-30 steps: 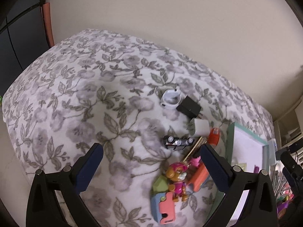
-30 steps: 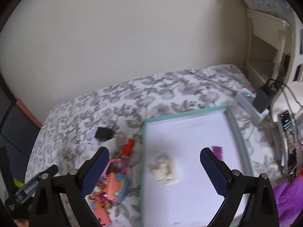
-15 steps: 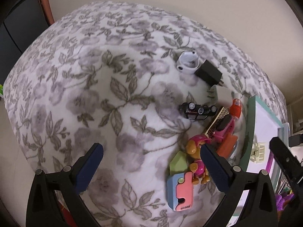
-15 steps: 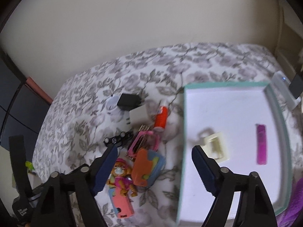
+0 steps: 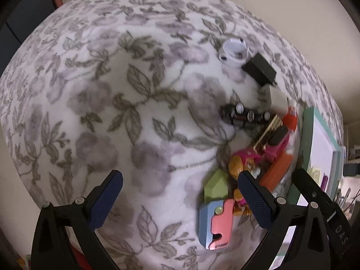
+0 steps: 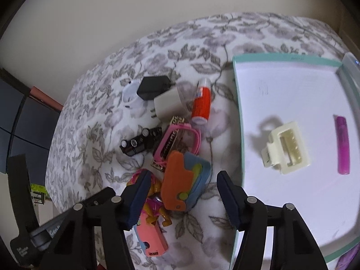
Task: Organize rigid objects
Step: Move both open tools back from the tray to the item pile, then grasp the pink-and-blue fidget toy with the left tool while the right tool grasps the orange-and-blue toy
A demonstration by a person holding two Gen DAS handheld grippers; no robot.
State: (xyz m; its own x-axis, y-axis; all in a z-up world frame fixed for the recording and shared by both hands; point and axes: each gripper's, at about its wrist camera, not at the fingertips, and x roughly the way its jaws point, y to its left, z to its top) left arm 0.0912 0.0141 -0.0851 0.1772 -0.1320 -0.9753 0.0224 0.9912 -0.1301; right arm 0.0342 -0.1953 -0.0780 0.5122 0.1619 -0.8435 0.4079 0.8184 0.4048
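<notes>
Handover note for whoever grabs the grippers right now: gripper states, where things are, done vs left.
Left gripper: open, empty, over bare floral blanket left of the pile.
Right gripper: jaws have just been closing, nothing pinched; the orange-and-blue plastic toy lies between its fingers.
Done: cream hair claw clip and purple tube lie in the teal-rimmed white tray.
Left on the blanket: the toy, orange glue stick, beige charger, black charger, pink frame, black toy car, figurine, pink-and-blue toy.

Plain cream wall [image 6: 112, 22] behind floral-print bedspread [image 5: 112, 90]; dark cabinet panels [image 6: 27, 121] at left edge.
</notes>
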